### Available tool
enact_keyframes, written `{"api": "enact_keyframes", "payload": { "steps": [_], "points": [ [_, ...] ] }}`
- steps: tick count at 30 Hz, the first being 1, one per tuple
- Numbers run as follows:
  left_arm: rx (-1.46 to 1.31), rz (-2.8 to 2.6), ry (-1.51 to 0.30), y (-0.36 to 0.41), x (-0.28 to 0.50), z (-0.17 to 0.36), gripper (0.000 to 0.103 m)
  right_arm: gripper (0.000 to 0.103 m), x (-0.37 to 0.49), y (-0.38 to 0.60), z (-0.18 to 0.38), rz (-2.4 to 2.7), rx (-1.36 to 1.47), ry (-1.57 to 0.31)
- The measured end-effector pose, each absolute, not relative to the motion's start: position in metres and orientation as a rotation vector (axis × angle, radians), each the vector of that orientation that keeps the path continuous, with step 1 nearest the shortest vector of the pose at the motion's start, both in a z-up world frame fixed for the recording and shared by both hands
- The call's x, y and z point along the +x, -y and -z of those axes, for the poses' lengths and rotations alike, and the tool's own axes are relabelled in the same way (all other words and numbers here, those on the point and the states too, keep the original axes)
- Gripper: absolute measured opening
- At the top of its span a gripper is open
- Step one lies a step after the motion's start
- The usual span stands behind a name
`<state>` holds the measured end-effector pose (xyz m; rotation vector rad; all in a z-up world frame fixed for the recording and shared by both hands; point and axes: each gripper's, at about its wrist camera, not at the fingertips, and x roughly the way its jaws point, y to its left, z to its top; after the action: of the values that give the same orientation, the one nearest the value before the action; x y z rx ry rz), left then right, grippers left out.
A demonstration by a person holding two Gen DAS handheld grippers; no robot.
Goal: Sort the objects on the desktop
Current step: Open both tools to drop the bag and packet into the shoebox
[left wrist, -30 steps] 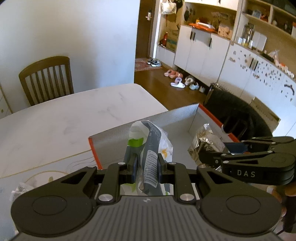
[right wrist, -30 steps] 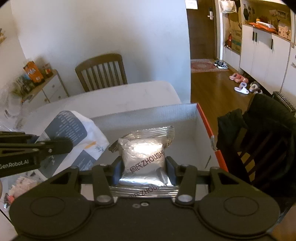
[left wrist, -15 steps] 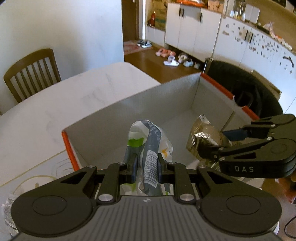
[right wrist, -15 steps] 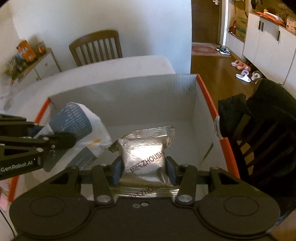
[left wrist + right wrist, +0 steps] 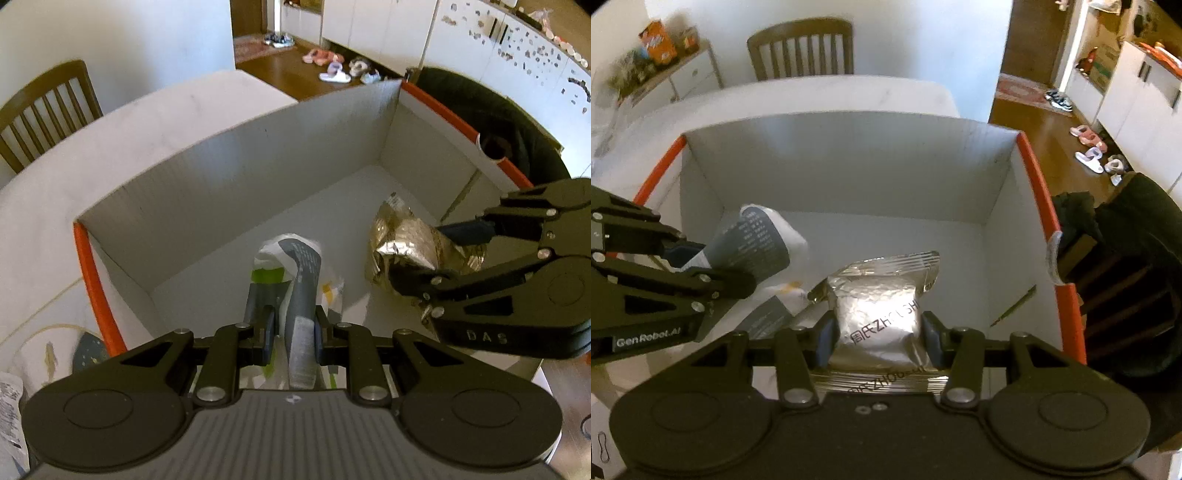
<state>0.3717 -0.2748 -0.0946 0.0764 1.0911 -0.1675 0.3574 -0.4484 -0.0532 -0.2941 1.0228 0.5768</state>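
A white cardboard box (image 5: 258, 166) with orange rims stands on the table, and both grippers hang inside it. My left gripper (image 5: 294, 326) is shut on a white, grey and green packet (image 5: 299, 266), pinched at its lower part and standing upright between the pads. To its right my right gripper (image 5: 417, 254) is shut on a silver foil packet (image 5: 399, 240). In the right wrist view the right gripper (image 5: 877, 334) clamps the foil packet (image 5: 875, 295) by its sides above the box (image 5: 849, 166) floor. There the left gripper (image 5: 720, 266) holds the white-grey packet (image 5: 757, 243) at the left.
A thin strip (image 5: 1014, 304) lies on the box floor by the right wall. The pale table (image 5: 129, 140) stretches beyond the box toward a wooden chair (image 5: 801, 48). A dark jacket (image 5: 1126, 258) hangs on a chair right of the box. Loose packets (image 5: 11, 406) lie left of the box.
Both grippers have sunk from above the box rim into the box, each still holding its packet. Both views have tipped further down toward the box floor.
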Motion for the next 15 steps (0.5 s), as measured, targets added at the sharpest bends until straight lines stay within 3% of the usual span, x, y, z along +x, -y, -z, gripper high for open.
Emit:
{"api": "enact_keyframes", "payload": {
  "steps": [8,15],
  "points": [
    [0.042,0.184,-1.111,0.2709,0.3707,0.0972,0.019,0.049,0.3624,0.4453,0.0557,-0.575,-0.313,-1.062],
    [0.008,0.192,-1.092,0.2694,0.3648,0.0921,0.019,0.065,0.3614,0.4495,0.0483,-0.576,-0.303,-1.043]
  ]
}}
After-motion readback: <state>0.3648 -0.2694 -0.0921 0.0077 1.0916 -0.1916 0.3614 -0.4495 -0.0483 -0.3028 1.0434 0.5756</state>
